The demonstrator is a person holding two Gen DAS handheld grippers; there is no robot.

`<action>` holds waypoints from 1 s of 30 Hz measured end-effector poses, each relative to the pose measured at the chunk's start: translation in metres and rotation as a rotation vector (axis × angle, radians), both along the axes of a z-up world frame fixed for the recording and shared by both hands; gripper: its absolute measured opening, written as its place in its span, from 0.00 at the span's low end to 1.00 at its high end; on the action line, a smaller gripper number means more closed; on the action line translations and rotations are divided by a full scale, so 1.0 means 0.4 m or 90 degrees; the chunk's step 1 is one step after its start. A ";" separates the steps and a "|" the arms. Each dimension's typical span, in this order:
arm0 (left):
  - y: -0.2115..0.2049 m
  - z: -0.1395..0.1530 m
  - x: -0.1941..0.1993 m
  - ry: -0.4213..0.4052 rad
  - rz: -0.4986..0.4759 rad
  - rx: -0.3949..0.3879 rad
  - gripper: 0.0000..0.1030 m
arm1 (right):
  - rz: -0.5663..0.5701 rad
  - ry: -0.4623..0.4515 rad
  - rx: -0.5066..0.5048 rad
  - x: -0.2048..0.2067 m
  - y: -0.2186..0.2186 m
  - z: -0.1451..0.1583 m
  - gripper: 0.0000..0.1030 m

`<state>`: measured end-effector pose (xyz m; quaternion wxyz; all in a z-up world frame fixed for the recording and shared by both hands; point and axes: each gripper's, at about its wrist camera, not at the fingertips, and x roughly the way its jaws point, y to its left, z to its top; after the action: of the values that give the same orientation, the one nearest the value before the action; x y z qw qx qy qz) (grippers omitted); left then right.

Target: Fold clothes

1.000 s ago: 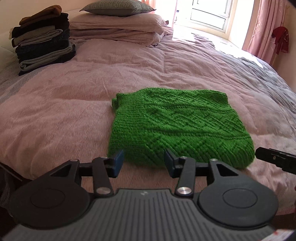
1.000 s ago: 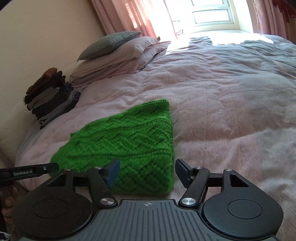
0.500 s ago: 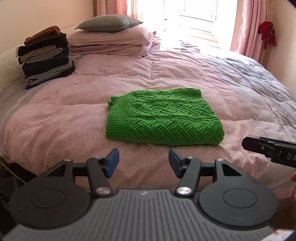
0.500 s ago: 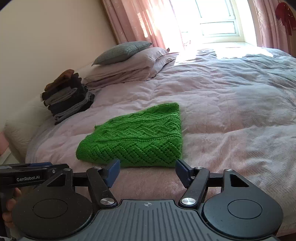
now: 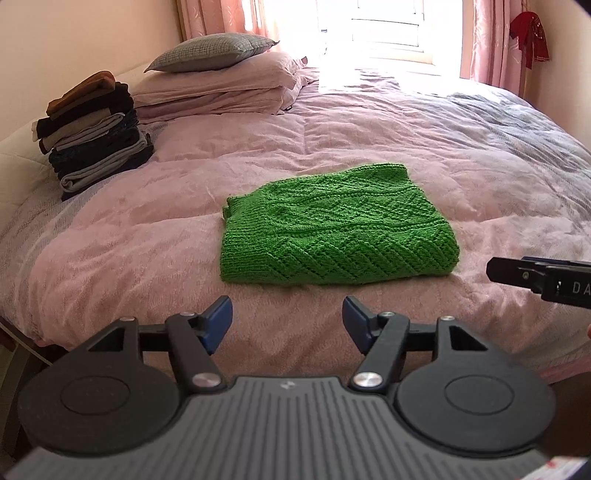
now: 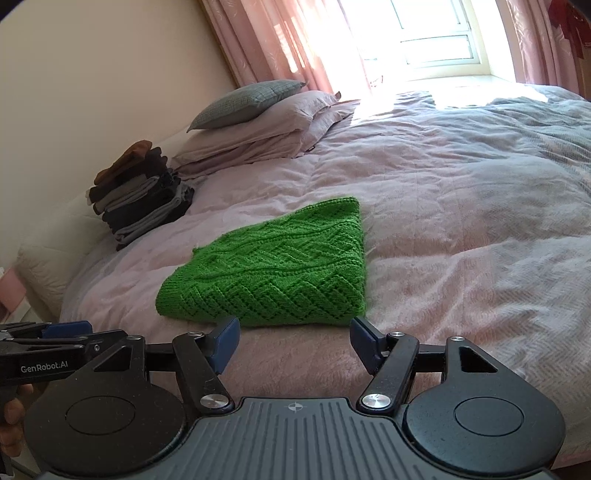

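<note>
A green knitted sweater (image 5: 332, 232) (image 6: 273, 269) lies folded into a flat rectangle on the pink duvet (image 5: 110, 243). My left gripper (image 5: 286, 319) hangs near the bed's front edge, short of the sweater; its jaws are opening and nothing is between them. My right gripper (image 6: 293, 334) stands open just in front of the sweater's near edge, also holding nothing. Each gripper shows at the edge of the other's view: the right gripper (image 5: 539, 277) at the right, the left gripper (image 6: 44, 350) at the lower left with a hand on it.
A stack of folded dark clothes (image 5: 92, 129) (image 6: 142, 192) sits at the bed's far left. Pillows (image 5: 221, 77) lie at the head. Pink curtains and a bright window (image 5: 388, 29) are behind. A red cloth (image 5: 530, 37) hangs at the far right.
Both grippers have drawn back from the sweater, which now lies farther off and smaller in view. The left jaws have spread wider. The sweater itself has not moved.
</note>
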<state>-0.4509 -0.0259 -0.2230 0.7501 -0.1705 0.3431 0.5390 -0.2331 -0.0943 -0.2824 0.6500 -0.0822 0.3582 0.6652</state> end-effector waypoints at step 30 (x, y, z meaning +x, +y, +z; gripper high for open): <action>0.620 -0.322 -0.214 -0.497 0.028 -0.310 0.80 | 0.020 0.423 -0.071 0.328 0.429 -0.297 0.79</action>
<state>-0.5365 0.2221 -0.3519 0.7494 -0.5397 0.1477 0.3540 -0.1020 0.0771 -0.4012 0.4820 0.0984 0.5848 0.6450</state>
